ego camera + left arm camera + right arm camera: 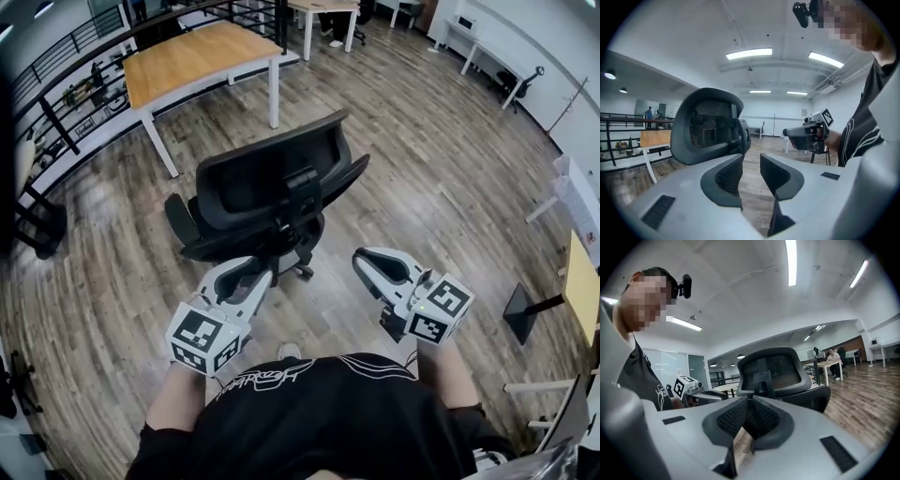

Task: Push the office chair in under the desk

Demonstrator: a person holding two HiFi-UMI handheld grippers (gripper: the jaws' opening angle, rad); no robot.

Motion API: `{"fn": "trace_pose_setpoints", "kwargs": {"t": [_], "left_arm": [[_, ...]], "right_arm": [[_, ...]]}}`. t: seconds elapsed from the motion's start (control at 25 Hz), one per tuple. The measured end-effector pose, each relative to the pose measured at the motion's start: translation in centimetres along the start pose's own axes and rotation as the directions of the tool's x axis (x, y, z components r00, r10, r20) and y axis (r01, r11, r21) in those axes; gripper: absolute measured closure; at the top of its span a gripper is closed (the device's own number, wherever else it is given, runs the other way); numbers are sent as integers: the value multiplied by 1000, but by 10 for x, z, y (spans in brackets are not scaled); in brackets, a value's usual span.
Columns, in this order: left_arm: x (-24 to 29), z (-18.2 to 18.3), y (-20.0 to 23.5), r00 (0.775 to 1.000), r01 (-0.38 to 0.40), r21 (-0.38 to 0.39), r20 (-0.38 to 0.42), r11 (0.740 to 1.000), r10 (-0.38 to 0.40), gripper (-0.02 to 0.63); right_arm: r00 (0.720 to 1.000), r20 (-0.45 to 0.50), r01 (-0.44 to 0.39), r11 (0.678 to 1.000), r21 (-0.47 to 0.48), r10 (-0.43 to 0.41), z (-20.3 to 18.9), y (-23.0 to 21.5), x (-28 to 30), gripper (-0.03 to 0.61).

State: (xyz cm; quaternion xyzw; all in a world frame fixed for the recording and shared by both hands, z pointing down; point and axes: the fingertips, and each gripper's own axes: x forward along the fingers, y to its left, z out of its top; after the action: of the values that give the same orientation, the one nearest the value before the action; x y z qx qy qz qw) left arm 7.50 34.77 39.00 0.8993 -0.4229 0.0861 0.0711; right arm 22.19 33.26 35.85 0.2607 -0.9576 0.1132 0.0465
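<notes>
A black mesh-back office chair (272,183) stands on the wood floor, its back toward me, a step away from the wooden-topped desk (187,58) with white legs. My left gripper (246,269) is just behind the chair's seat base, its jaws a little apart with nothing between them, so it is open (751,161). The chair's back (710,124) fills the left of the left gripper view. My right gripper (370,262) hangs to the right of the chair, apart from it, jaws shut and empty (749,401). The chair (773,369) stands ahead in the right gripper view.
A black railing (66,56) runs behind the desk at the left. More white-legged tables (323,9) stand at the back, with people seated at one (832,357). A white table (572,197) and a black stand base (525,309) are at the right.
</notes>
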Motion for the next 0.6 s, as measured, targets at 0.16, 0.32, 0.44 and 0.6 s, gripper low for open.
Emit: {"fn": "trace_pose_setpoints", "kwargs": {"t": [0.16,0.32,0.44,0.6], "left_arm": [[-3,-8,39,998,-62,32,-22,998,63,494],[-9,-15,63,992,-115,52,-43,992,117,461],[-10,-17,75,984,-161,63,-67,985,165,414],[-7,-23,90,953,-257,116,-136,959,272,379]], "right_arm": [[998,-45,46,997,-59,-49,-6,-36,17,532],[989,-103,89,987,-132,-103,-13,-73,26,464],[981,-139,106,978,-178,-132,-11,-103,30,403],[970,-177,104,947,-304,-163,-4,-146,39,357]]}}
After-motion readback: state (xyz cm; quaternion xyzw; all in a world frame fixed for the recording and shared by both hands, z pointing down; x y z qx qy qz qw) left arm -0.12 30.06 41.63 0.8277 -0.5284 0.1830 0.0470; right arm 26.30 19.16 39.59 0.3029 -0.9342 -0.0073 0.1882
